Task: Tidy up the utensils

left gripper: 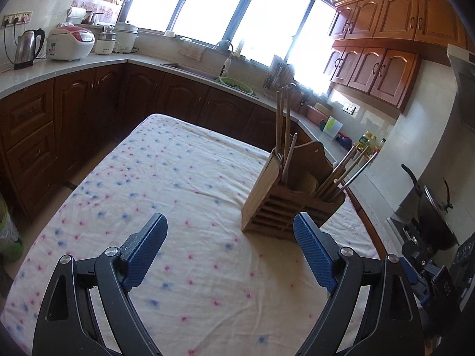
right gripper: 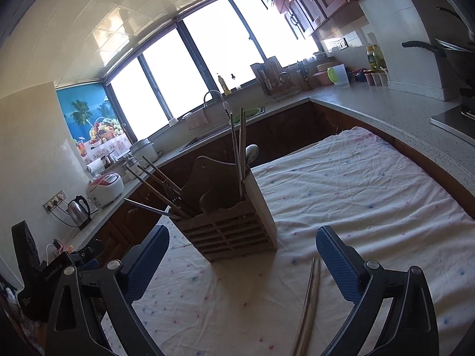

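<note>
A wooden utensil holder [left gripper: 276, 204] stands on the cloth-covered table [left gripper: 166, 178]; it also shows in the right wrist view [right gripper: 234, 231]. Chopsticks [left gripper: 282, 124] stand upright in one compartment and several metal and wooden utensils [left gripper: 344, 172] lean out of another. A spoon [right gripper: 251, 152] sticks up beside the upright chopsticks [right gripper: 241, 148]. A pair of wooden chopsticks [right gripper: 308, 308] lies on the cloth between my right gripper's fingers. My left gripper [left gripper: 230, 222] is open and empty, just left of the holder. My right gripper [right gripper: 242, 234] is open and empty above the table.
Kitchen counters [left gripper: 59, 65] with a kettle [left gripper: 26, 47] and rice cooker [left gripper: 71, 43] wrap around the table. A sink [right gripper: 207, 136] sits under the window. A stove with a wok [left gripper: 436, 207] is at the right. The other gripper's body [right gripper: 44, 276] is at the left.
</note>
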Action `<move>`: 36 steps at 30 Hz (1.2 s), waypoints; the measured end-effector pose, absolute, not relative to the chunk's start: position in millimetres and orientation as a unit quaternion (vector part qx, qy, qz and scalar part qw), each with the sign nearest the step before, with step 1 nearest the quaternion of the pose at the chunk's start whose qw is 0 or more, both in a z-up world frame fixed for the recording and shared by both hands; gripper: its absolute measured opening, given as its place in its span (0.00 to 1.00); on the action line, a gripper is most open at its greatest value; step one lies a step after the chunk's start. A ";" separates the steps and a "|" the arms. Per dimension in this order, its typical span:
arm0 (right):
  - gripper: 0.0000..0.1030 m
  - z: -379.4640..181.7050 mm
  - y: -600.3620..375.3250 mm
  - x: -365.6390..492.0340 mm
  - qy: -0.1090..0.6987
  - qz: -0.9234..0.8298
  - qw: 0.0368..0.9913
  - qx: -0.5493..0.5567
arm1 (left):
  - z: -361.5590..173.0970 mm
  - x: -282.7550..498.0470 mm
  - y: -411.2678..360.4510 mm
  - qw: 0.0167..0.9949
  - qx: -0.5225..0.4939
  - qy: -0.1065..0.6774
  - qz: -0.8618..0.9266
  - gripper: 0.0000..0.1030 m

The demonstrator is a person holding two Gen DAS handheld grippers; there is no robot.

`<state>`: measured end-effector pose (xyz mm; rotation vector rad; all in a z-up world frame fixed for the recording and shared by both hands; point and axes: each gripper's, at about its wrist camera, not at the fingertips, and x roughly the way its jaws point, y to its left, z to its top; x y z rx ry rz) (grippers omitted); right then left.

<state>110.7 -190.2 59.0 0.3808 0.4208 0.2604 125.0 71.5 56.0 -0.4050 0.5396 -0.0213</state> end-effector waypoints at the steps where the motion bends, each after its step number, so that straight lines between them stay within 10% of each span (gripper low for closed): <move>1: 0.97 55.8 -189.3 106.9 0.210 0.130 0.951 0.187 | 53.3 120.0 71.8 0.943 -0.201 0.266 -0.009 0.86; 36: 1.00 14.4 -175.1 -12.8 0.127 0.096 0.985 0.071 | 16.3 1.0 18.2 0.979 -0.032 0.198 0.024 1.00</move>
